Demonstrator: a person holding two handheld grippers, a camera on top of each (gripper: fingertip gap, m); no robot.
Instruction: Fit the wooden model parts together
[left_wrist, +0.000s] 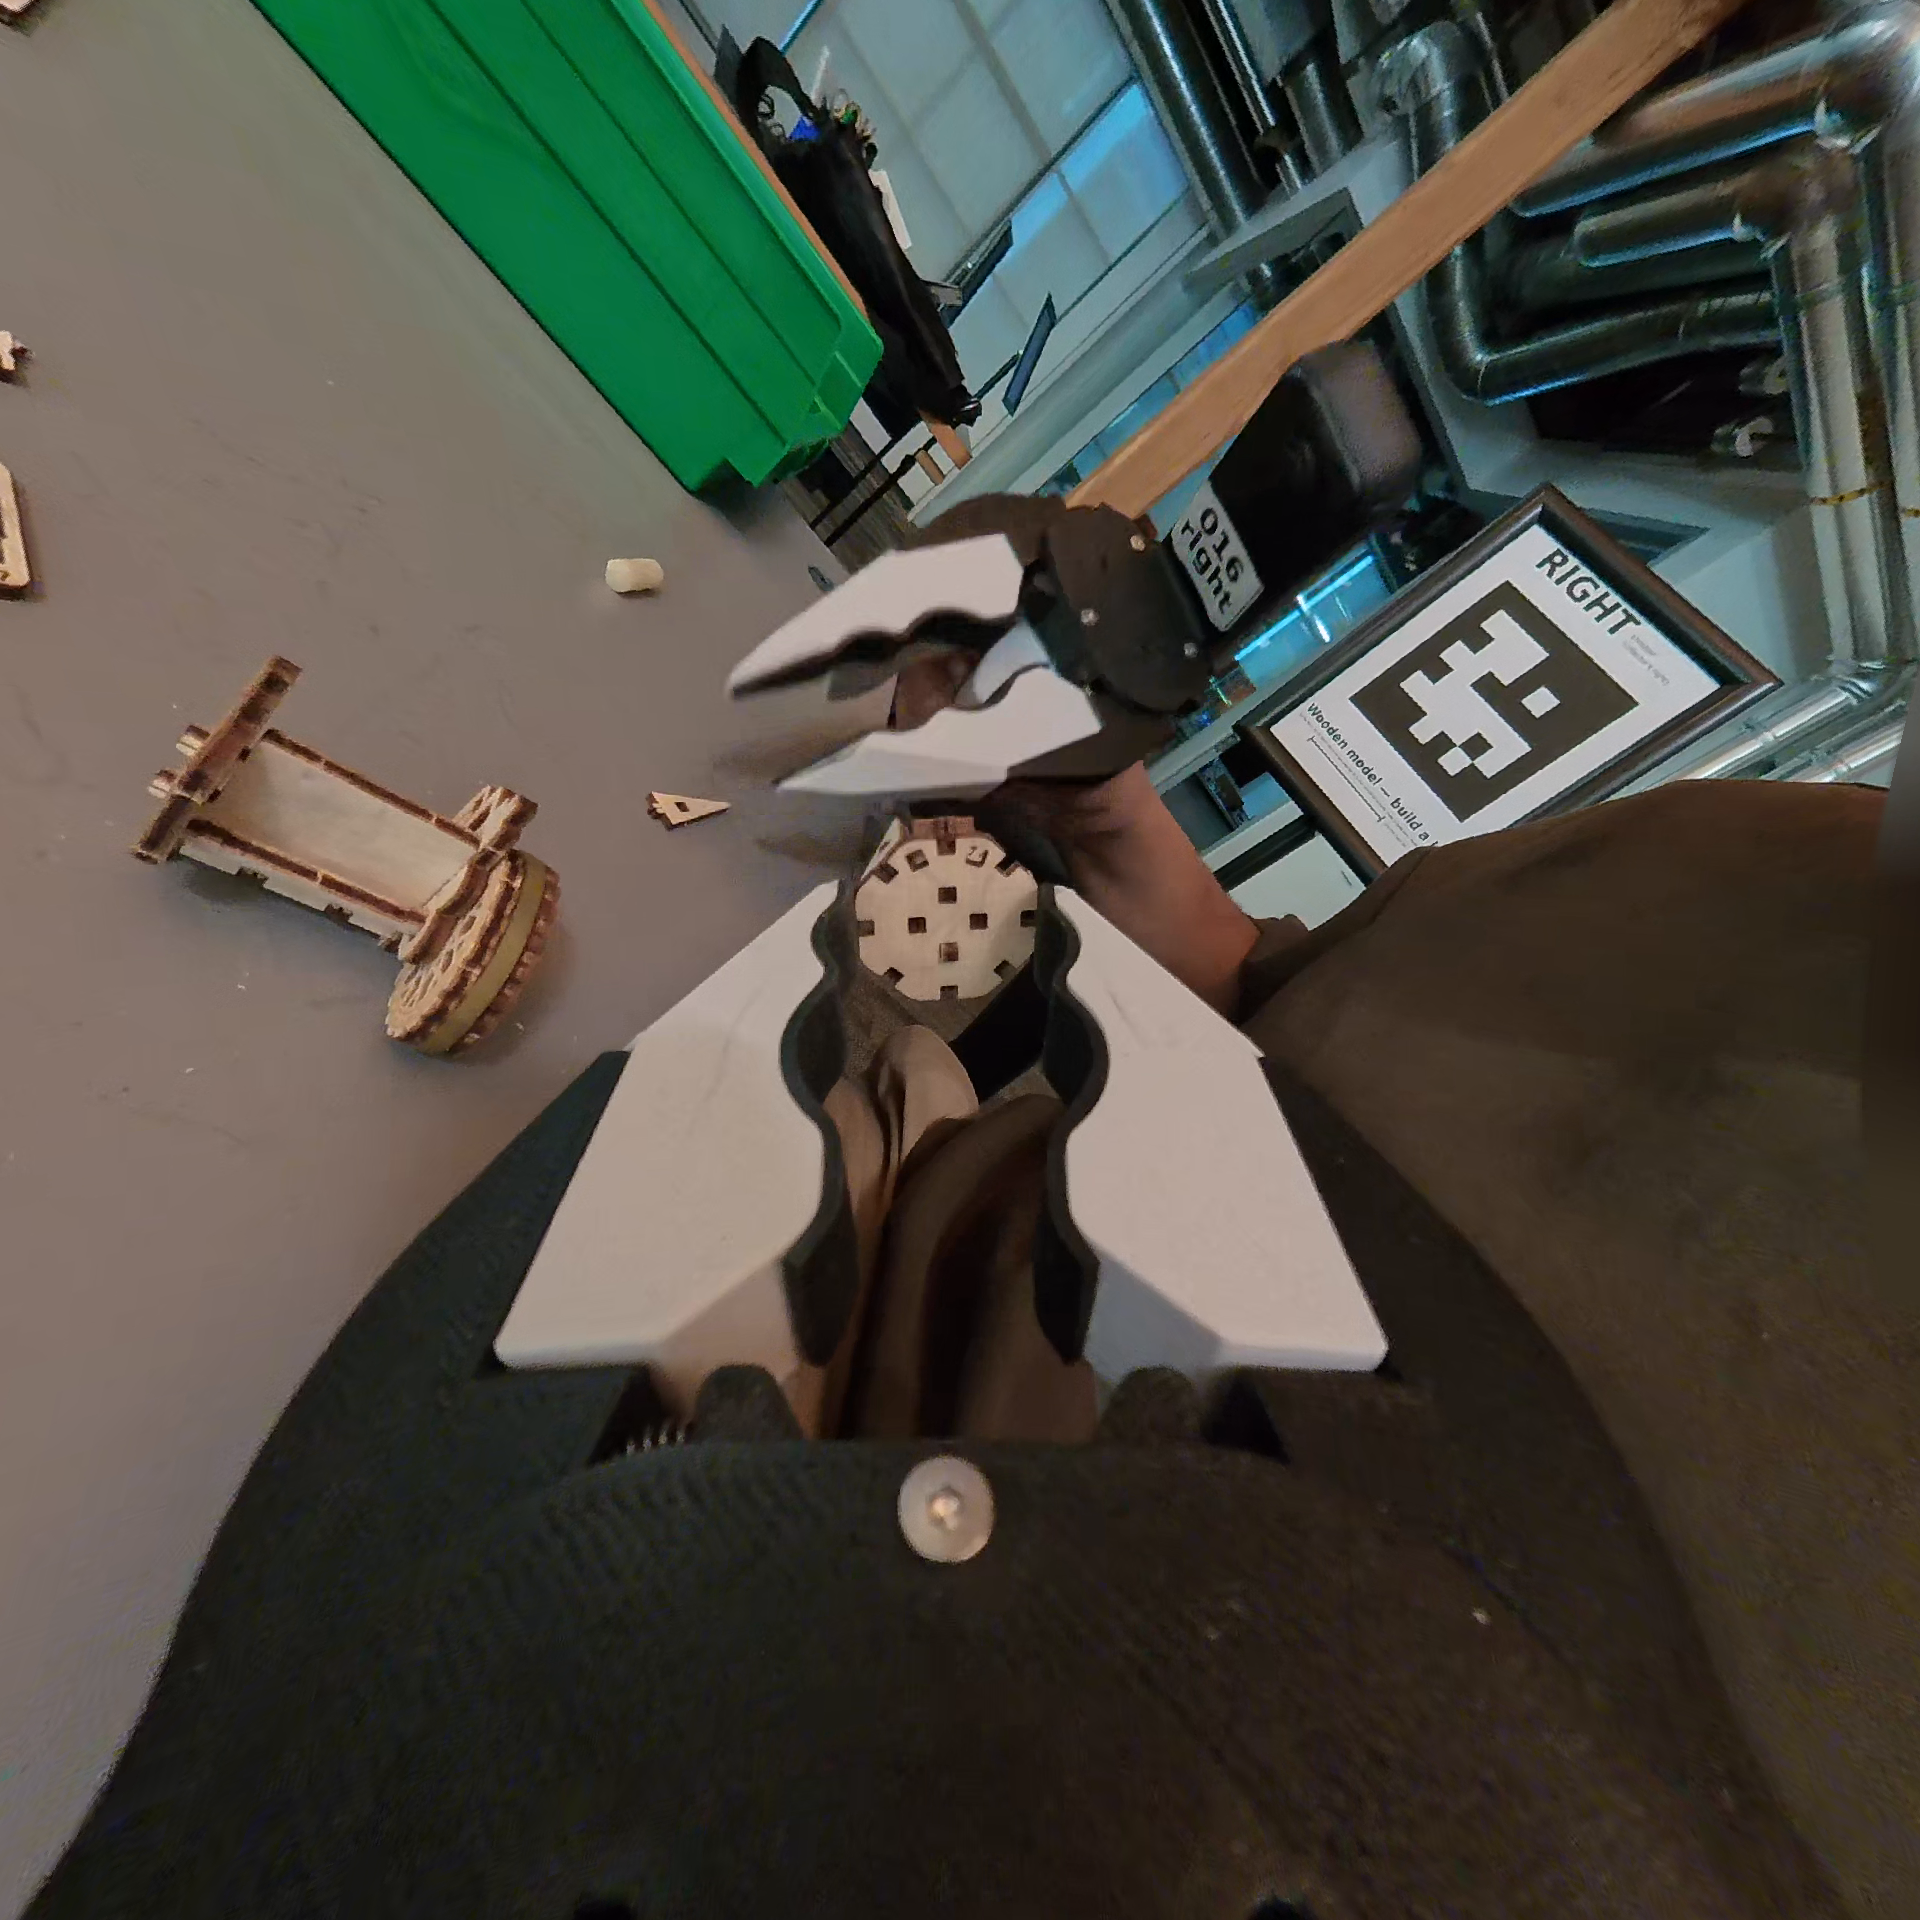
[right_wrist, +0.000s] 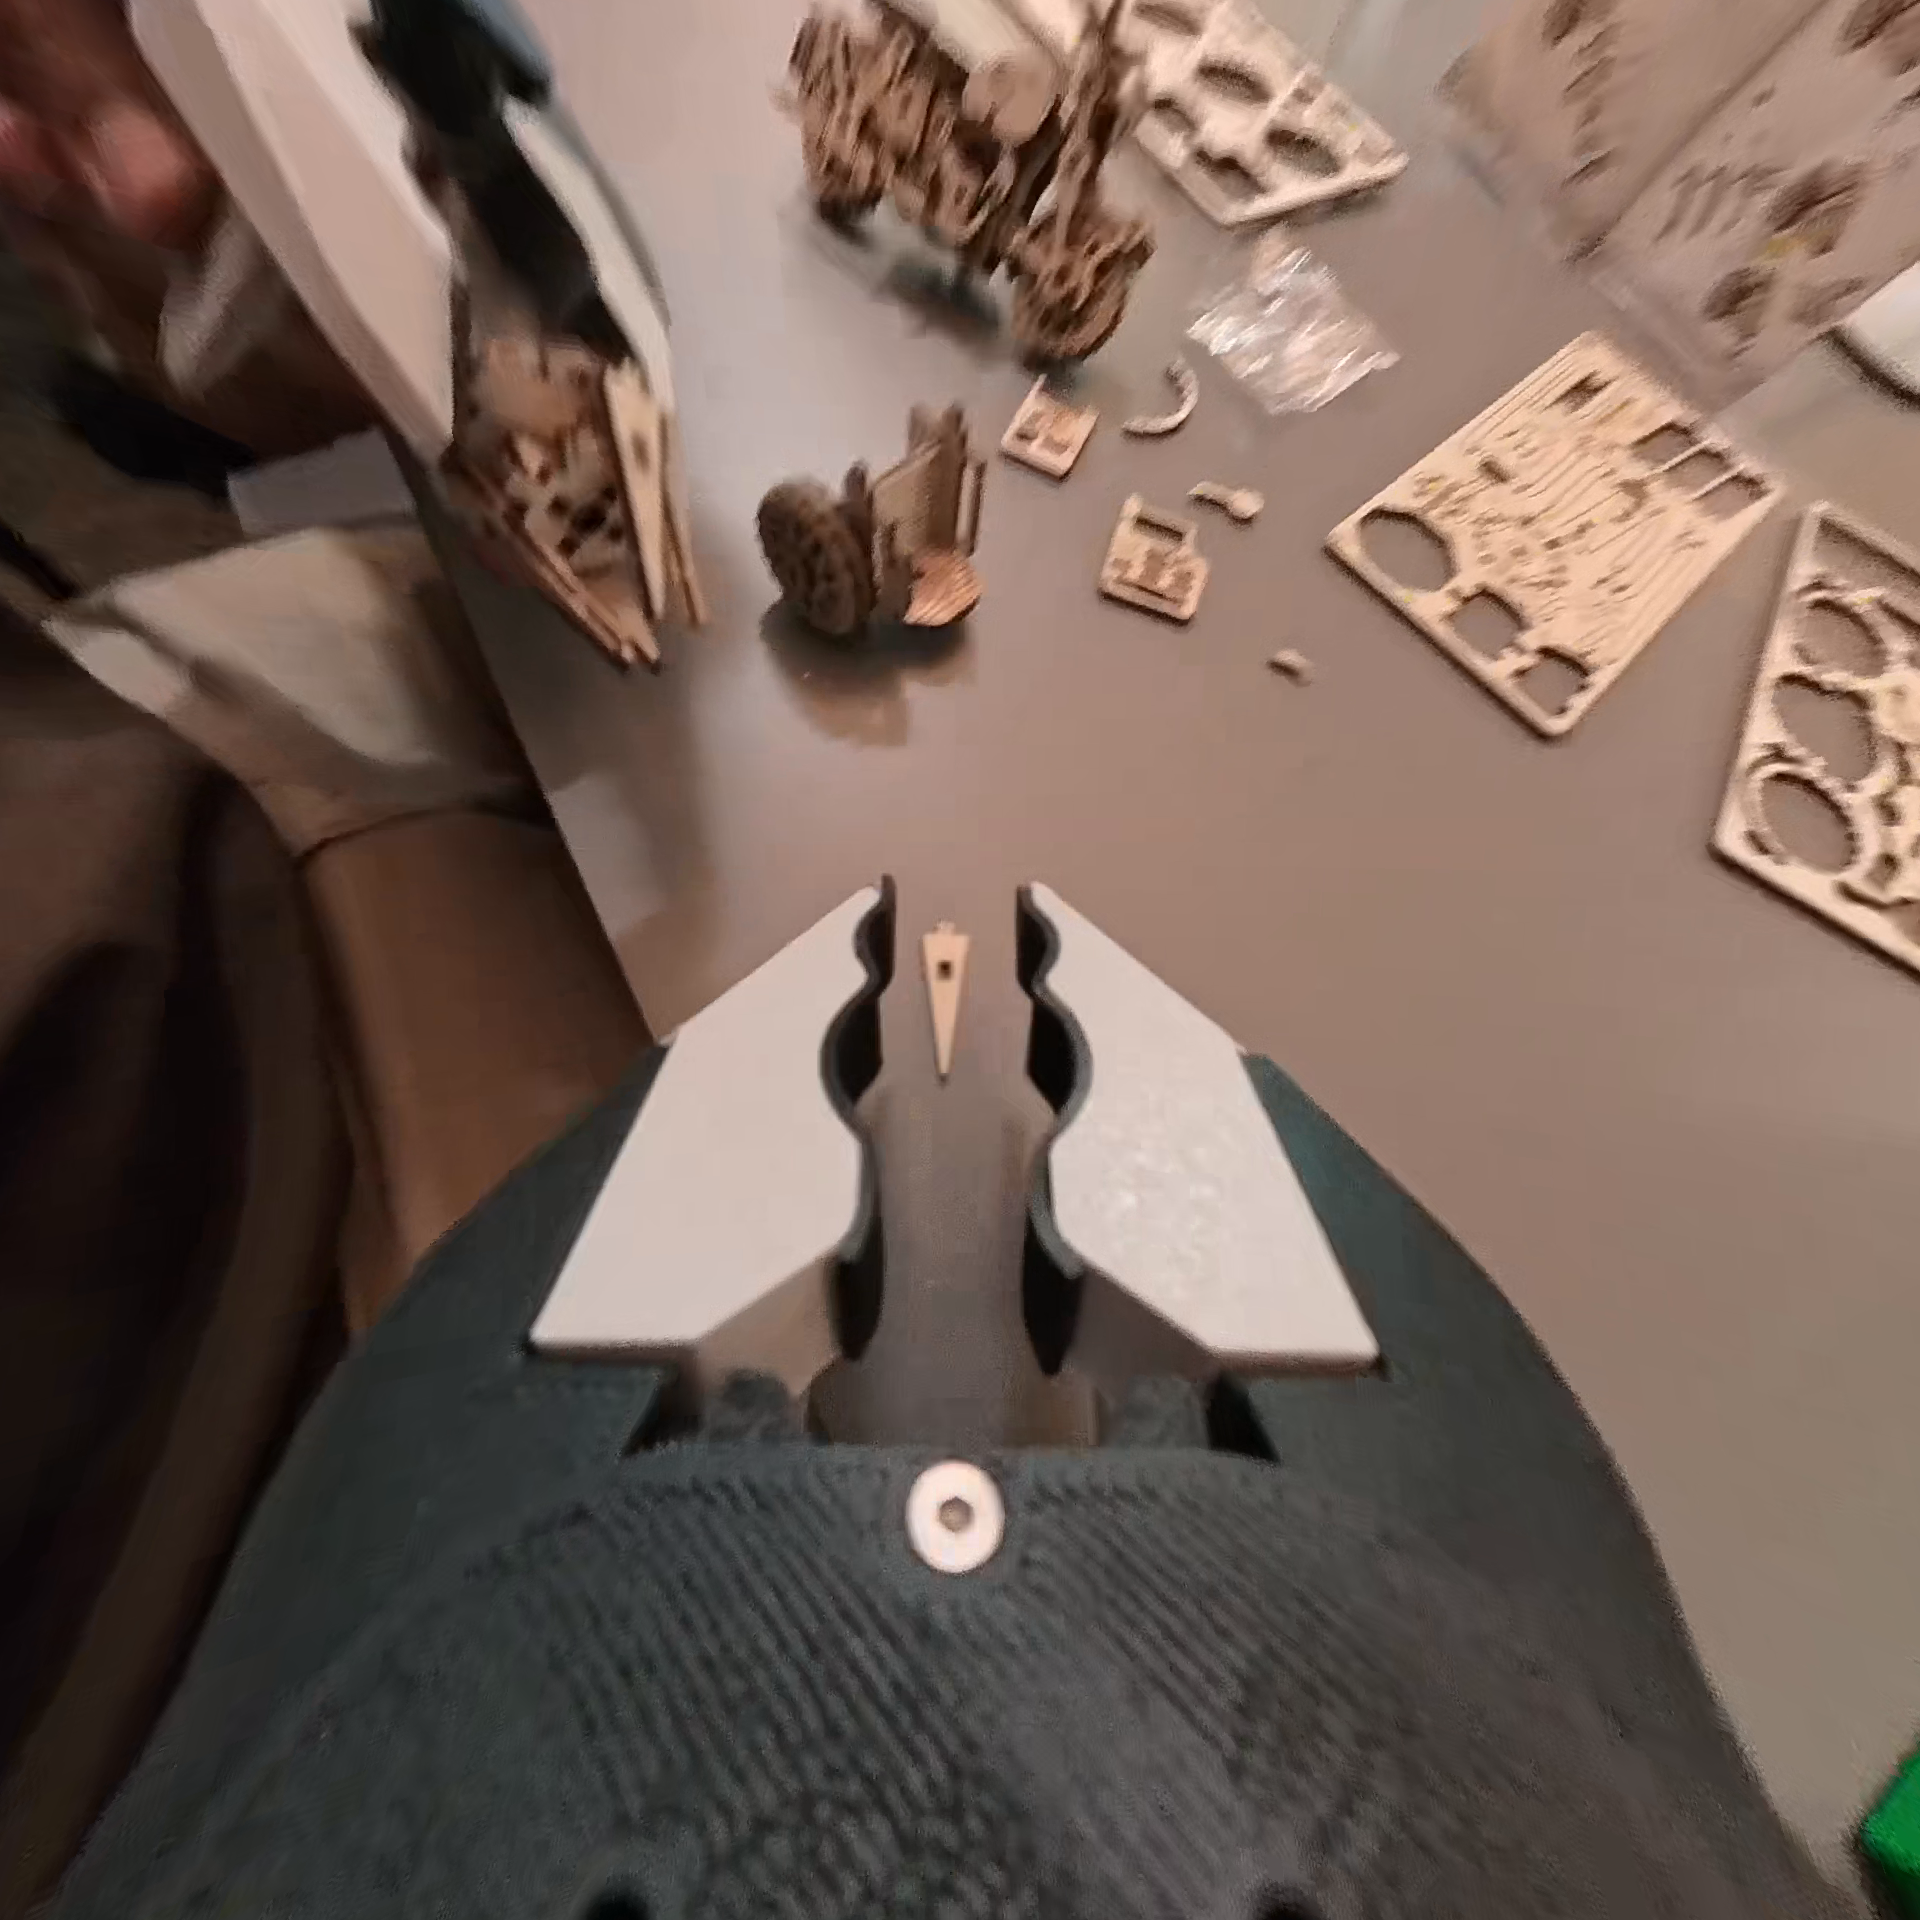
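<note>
Grey bench (left_wrist: 312, 312), carrying scattered wooden model parts. Left gripper (left_wrist: 945, 925): jaws closed on a wooden sub-assembly (left_wrist: 940, 920) with a round slotted disc face, held off the bench edge, above the person's lap; the same piece shows, blurred, in the right wrist view (right_wrist: 582, 499) between the left gripper's (right_wrist: 561, 436) white fingers. Right gripper (right_wrist: 954, 935): jaws open, nothing held, hovering low over the bench with a small wedge-shaped wooden piece (right_wrist: 943, 987) lying flat in the gap between its fingers, touching neither (seen from the left wrist view, the same wedge (left_wrist: 686, 808) lies on the bench just below the right gripper (left_wrist: 769, 732)). Gear-and-frame assembly (left_wrist: 353, 862): a boxy wooden frame with toothed wheels at one end, lying on its side on the bench, well apart from both grippers; also visible in the right wrist view (right_wrist: 873, 551). Larger wooden model (right_wrist: 966, 177): stands farther back, too blurred for detail. Punched-out wooden sheets (right_wrist: 1538, 540): several, flat on the bench to the right, with small loose offcuts (right_wrist: 1153, 551) between them and the assemblies. Clear plastic wrapper (right_wrist: 1288, 322): crumpled, near the sheets. Small white cylinder (left_wrist: 634, 575): loose on the bench. Green bins (left_wrist: 623, 229): stacked along the far side of the bench. Framed sign (left_wrist: 1507, 675): propped beyond the bench edge.
</note>
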